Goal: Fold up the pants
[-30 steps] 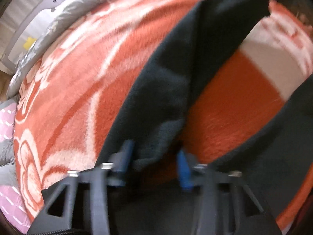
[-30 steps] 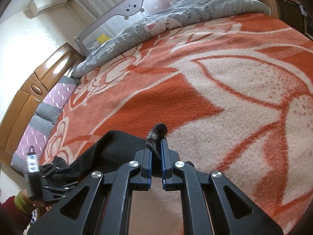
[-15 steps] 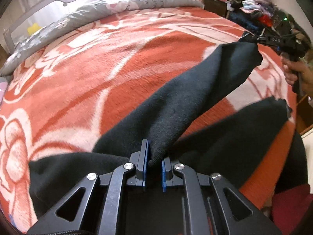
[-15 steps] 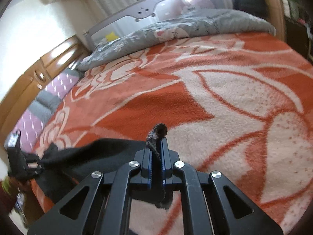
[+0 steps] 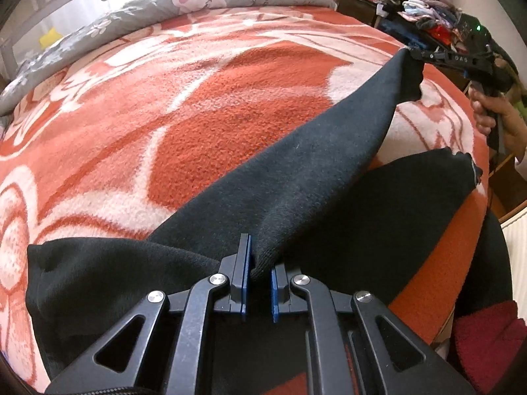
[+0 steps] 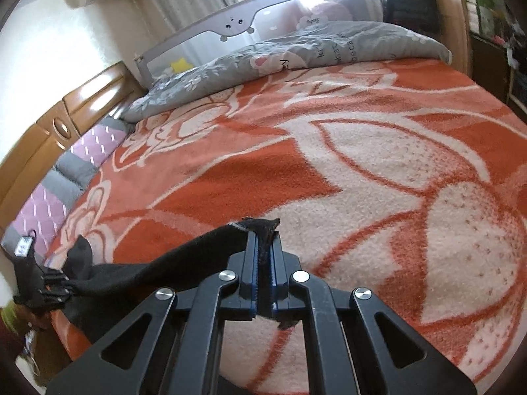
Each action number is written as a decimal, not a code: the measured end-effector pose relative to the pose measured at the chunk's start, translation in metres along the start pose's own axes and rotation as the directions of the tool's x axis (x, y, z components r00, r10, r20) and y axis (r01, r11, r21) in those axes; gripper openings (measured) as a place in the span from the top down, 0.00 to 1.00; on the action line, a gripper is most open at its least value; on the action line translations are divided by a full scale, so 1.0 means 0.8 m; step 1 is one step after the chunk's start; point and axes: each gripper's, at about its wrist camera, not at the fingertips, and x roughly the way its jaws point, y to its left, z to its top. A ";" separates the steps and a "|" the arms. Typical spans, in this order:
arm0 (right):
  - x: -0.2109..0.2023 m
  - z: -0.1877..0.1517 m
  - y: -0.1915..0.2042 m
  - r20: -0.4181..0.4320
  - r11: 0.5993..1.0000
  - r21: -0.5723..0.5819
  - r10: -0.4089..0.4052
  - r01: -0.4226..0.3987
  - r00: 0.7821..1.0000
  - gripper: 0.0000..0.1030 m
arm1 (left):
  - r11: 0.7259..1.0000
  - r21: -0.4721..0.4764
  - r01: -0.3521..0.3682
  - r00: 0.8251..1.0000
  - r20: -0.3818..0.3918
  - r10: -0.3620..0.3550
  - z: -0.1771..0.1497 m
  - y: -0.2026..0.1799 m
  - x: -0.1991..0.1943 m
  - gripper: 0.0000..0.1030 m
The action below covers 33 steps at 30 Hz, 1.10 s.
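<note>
Black pants [image 5: 316, 151] lie on a bed under an orange and white floral blanket [image 5: 184, 105]. One leg is lifted and stretched taut between the two grippers; the other leg [image 5: 395, 197] lies flat near the bed's edge. My left gripper [image 5: 260, 263] is shut on the waist end of the lifted leg. My right gripper [image 6: 263, 247] is shut on the cuff end [image 6: 260, 227]. In the left wrist view the right gripper [image 5: 411, 53] shows at the far right, held by a hand [image 5: 494, 115]. In the right wrist view the left gripper [image 6: 67, 284] shows at lower left.
A grey patterned quilt [image 6: 296, 56] lies rolled along the far side by a grey bed rail [image 6: 237, 26]. A wooden headboard [image 6: 49, 125] and pink-grey pillows [image 6: 66, 177] stand at the left. A pile of clothes [image 5: 428, 3] sits beyond the bed.
My left gripper closed on the pants fabric and lifted it off the blanket. The right gripper kept its grip and drew away, and the leg now stretches taut between them.
</note>
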 end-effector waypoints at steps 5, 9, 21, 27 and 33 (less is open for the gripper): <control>-0.023 -0.044 0.002 -0.020 0.999 -0.053 0.008 -0.009 1.000 0.94 | 1.000 0.022 -0.002 1.000 0.006 0.002 -0.026 -0.018 -0.014 0.92; -0.050 -0.098 0.007 -0.052 0.994 -0.106 0.007 -0.012 0.999 0.94 | 1.000 0.027 -0.002 1.000 -0.014 0.002 -0.052 -0.029 -0.015 0.92; -0.108 -0.192 0.022 -0.086 0.989 -0.148 -0.033 0.020 0.996 0.97 | 1.000 0.021 0.001 1.000 0.002 -0.001 -0.088 -0.037 -0.031 0.92; -0.122 -0.211 0.043 -0.072 0.987 -0.160 -0.037 0.025 0.997 0.97 | 1.000 0.004 0.020 1.000 0.013 -0.020 -0.100 -0.032 -0.038 0.92; -0.105 -0.240 0.034 -0.155 0.993 -0.113 -0.064 0.046 0.986 0.97 | 0.999 -0.037 -0.001 1.000 -0.022 0.001 -0.111 -0.032 -0.011 0.89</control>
